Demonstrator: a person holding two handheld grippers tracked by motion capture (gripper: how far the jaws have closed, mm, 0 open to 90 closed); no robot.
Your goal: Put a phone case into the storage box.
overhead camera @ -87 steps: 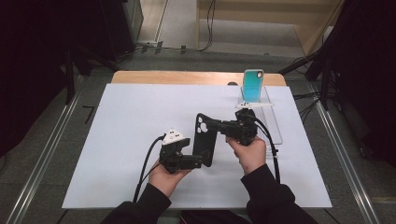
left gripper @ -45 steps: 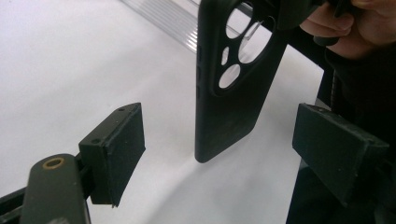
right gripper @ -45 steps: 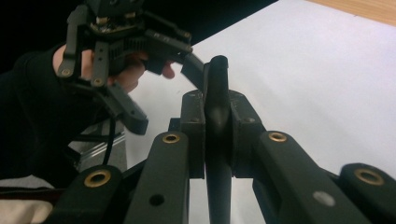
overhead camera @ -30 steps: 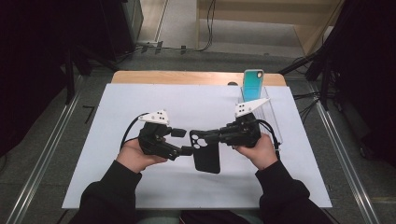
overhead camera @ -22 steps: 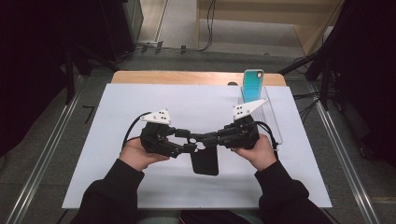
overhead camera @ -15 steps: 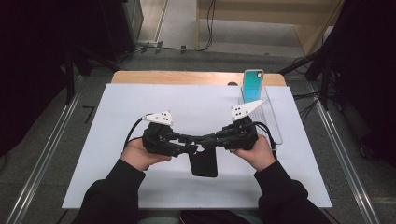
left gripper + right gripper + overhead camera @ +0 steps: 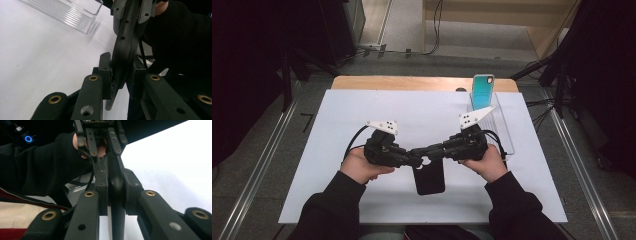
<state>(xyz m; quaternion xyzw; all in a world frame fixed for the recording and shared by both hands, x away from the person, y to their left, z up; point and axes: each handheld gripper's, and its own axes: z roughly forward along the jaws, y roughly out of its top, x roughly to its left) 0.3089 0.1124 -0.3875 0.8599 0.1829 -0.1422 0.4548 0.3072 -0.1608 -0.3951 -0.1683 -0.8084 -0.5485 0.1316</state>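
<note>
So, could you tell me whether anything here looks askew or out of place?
Nothing stands out. Both hand-held grippers, left and right, clamp the top edge of the black phone case. The teal phone stands upright in its clear holder.

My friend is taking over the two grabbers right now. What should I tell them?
Left gripper: shut on the black phone case, at its top edge.
Right gripper: shut on the same case, from the other side.
The case hangs between them above the white mat, near the person.
A phone in a teal case stands in the clear stand, far right.
Done: case picked up by both grippers.
Left: probably fitting the case; both must keep their grip.
</note>
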